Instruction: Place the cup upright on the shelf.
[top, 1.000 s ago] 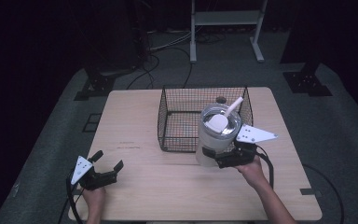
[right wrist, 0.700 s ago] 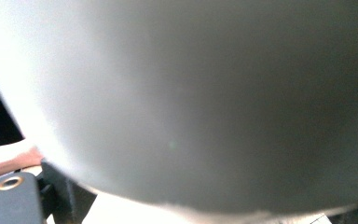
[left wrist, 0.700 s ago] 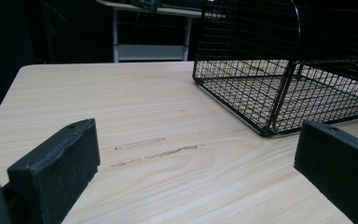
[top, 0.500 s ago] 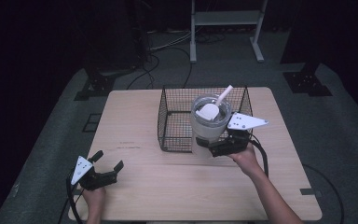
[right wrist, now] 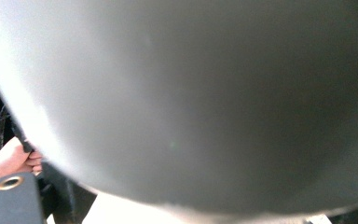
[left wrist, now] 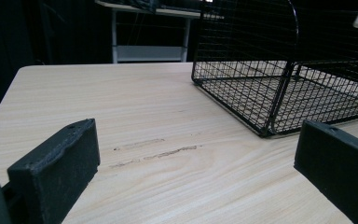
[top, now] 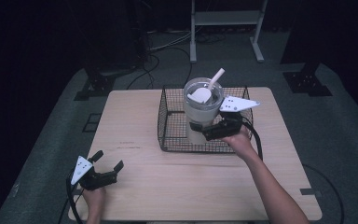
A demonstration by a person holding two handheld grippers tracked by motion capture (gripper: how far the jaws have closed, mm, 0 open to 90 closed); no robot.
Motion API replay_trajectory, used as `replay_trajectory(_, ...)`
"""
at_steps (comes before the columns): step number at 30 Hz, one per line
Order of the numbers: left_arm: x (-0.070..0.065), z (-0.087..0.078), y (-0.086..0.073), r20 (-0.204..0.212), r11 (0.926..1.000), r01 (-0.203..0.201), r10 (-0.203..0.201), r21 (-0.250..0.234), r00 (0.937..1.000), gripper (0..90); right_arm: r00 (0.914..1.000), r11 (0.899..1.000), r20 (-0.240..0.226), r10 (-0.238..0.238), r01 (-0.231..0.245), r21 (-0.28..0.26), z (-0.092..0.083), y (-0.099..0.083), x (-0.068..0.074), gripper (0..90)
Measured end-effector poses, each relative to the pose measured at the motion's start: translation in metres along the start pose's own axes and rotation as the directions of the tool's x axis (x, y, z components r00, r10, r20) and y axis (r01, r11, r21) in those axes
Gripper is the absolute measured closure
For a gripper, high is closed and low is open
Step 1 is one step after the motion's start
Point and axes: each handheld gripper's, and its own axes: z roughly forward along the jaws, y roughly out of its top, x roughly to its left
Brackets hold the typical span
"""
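Wooden surface [top: 186, 186] carries a black wire basket [top: 170, 126]; the translucent container [top: 203, 105] — white scoop [top: 205, 91] inside — has risen from beside the basket to above it, clamped in the right tool [top: 205, 130]. Lowering in looks next. Left tool [top: 106, 163] rests nearby, jaws spread, empty.

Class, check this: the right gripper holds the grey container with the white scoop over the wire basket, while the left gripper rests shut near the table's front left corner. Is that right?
One detail is wrong: the left gripper is open, not shut. The left gripper view shows its jaws wide apart over bare table. The rest stands: in the high view the right gripper holds the container with the scoop over the basket.
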Motion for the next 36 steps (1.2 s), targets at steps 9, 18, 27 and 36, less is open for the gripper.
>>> replay_trajectory(9,0.001,0.0,0.0,0.004,1.0,0.002,-0.002,-0.005,1.0,0.0,1.0,1.0,-0.004,0.001,-0.001,0.007,0.022,0.012,-0.015,9.4)
replay_trajectory(18,0.001,0.0,0.0,0.005,1.0,0.001,-0.001,-0.001,1.0,0.0,0.9996,0.999,0.009,0.025,-0.025,0.038,0.042,0.016,-0.035,9.4)
replay_trajectory(27,0.001,-0.001,0.0,0.008,1.0,0.009,-0.009,-0.003,0.9999,0.0,0.9982,0.998,0.019,0.056,-0.057,0.009,0.06,0.014,-0.058,9.3)
replay_trajectory(36,0.002,-0.001,0.0,0.016,1.0,0.009,-0.009,-0.003,0.9998,0.0,0.9991,0.998,-0.003,0.043,-0.042,0.047,0.075,0.009,-0.068,9.3)
